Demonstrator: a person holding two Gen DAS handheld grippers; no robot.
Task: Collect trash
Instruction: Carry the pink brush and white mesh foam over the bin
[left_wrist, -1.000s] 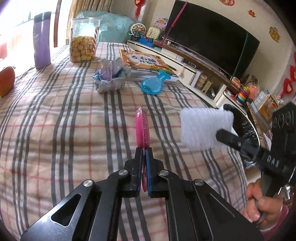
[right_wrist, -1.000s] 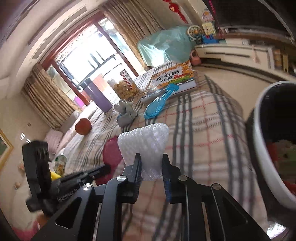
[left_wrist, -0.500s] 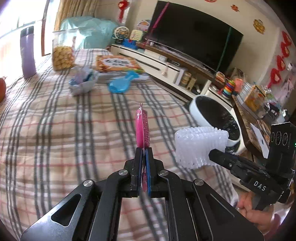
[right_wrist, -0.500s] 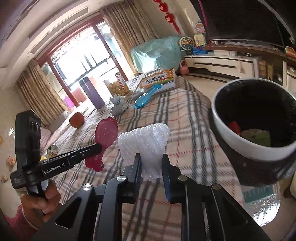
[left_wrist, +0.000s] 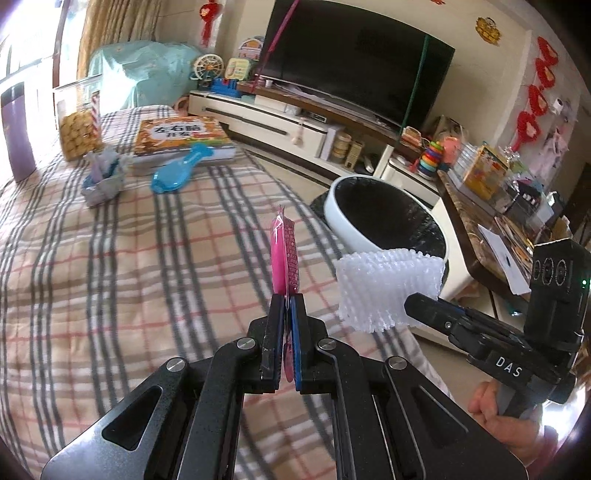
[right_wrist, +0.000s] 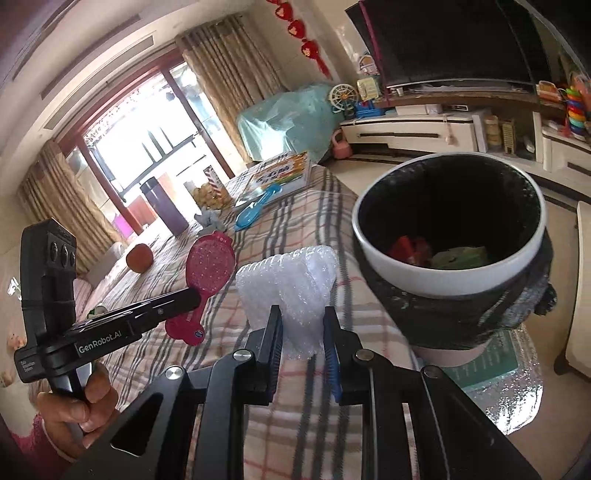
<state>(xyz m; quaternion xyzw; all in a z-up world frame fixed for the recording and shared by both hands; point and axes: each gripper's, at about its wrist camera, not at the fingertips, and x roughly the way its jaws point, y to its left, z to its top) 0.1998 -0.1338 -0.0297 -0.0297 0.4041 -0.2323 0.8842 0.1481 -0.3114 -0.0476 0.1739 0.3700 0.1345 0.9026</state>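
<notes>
The left gripper (left_wrist: 286, 299) pinches a pink wrapper (left_wrist: 283, 242) and the right gripper (right_wrist: 301, 314) pinches bubble wrap (right_wrist: 291, 284); next, both need carrying over the bin (right_wrist: 373, 254) ahead-right and releasing.

The cloth (left_wrist: 110, 258) is beige with grey and red checks. The bin (right_wrist: 373, 251) is white, its liner (right_wrist: 461, 317) black.

You can read "DAS" on the side of the right hand-held gripper (left_wrist: 406, 308), and "GenRobot.AI" on the side of the left hand-held gripper (right_wrist: 194, 295). The book (left_wrist: 181, 136) cover carries "左右脑开发".
</notes>
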